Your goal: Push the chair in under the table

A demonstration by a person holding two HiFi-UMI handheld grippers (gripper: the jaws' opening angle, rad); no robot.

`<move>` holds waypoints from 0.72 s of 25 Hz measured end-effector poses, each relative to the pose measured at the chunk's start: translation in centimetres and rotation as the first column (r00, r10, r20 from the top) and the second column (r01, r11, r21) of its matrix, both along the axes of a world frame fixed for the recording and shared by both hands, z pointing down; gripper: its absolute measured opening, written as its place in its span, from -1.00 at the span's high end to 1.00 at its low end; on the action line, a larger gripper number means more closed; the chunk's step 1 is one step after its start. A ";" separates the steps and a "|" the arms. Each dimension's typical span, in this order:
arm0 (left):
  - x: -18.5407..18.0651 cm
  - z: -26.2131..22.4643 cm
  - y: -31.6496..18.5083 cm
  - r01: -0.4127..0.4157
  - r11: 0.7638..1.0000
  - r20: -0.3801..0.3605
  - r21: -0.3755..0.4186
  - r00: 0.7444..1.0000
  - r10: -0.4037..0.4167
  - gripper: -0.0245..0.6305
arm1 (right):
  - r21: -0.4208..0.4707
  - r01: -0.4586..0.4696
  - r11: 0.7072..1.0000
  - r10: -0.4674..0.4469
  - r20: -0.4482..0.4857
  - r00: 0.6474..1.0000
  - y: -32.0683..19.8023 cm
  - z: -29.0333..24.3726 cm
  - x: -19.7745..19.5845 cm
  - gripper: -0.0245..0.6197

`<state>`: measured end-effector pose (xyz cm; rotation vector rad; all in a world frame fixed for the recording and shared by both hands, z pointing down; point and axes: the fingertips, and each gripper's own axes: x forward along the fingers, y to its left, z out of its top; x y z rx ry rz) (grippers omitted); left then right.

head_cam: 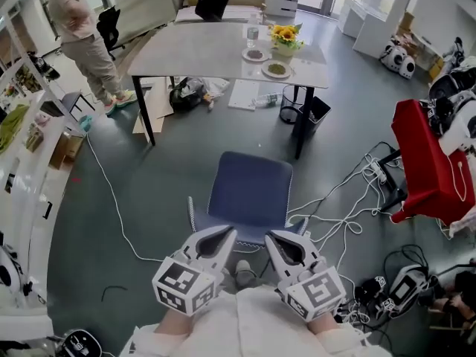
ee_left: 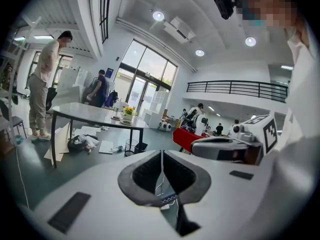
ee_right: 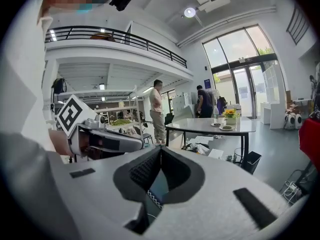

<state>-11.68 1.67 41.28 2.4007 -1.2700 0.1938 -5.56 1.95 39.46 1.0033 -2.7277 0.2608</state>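
1. Finger state: both pairs are pressed together and pinch nothing. The left gripper (head_cam: 223, 236) and right gripper (head_cam: 277, 239) sit side by side with their tips at the near edge of the chair (head_cam: 249, 190), over its backrest. I cannot tell whether they touch it.
2. Task item: the chair stands just ahead of and below my fingertips, well short of the table (head_cam: 216, 50) further ahead. It is not yet under the table.
3. Hazard, slip: closed tips give a narrow contact. I judge they could slide off the backrest top, or an uneven push could swing the chair.
4. Hazard, collision: the table leg (head_cam: 301, 136) stands ahead and slightly right of the right fingers. A chair drifting right could strike it and shake the flowers (head_cam: 285, 37) and plates (head_cam: 277, 69).
5. Hazard, snag: the cables (head_cam: 338, 207) lie right of the right fingers and reach toward the chair's base. They could catch its feet.
6. Obstructions ahead, under the table:
   - a bin (head_cam: 318, 114) beyond the leg;
   - a bottle (head_cam: 266, 100) and papers (head_cam: 244, 95) straight ahead;
   - a black bag (head_cam: 186, 94) ahead-left.
7. A person (head_cam: 85, 36) stands far ahead-left, off the push line.
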 end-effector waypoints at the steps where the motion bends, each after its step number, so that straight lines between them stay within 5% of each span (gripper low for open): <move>1: -0.1 0.1 0.0 -0.011 1.000 0.007 -0.003 1.000 0.011 0.85 | 0.005 -0.014 1.000 0.014 0.002 1.000 -0.1 -0.2 0.0 0.91; 9: -0.2 0.7 0.0 -0.142 0.990 0.127 0.017 0.982 0.139 0.85 | 0.028 -0.092 0.995 0.093 -0.047 0.995 -0.1 0.4 0.5 0.91; 18: -0.8 4.5 0.1 -0.252 0.968 0.326 0.008 0.916 0.235 0.85 | 0.012 -0.095 0.995 0.095 -0.216 0.972 0.1 4.0 0.3 0.91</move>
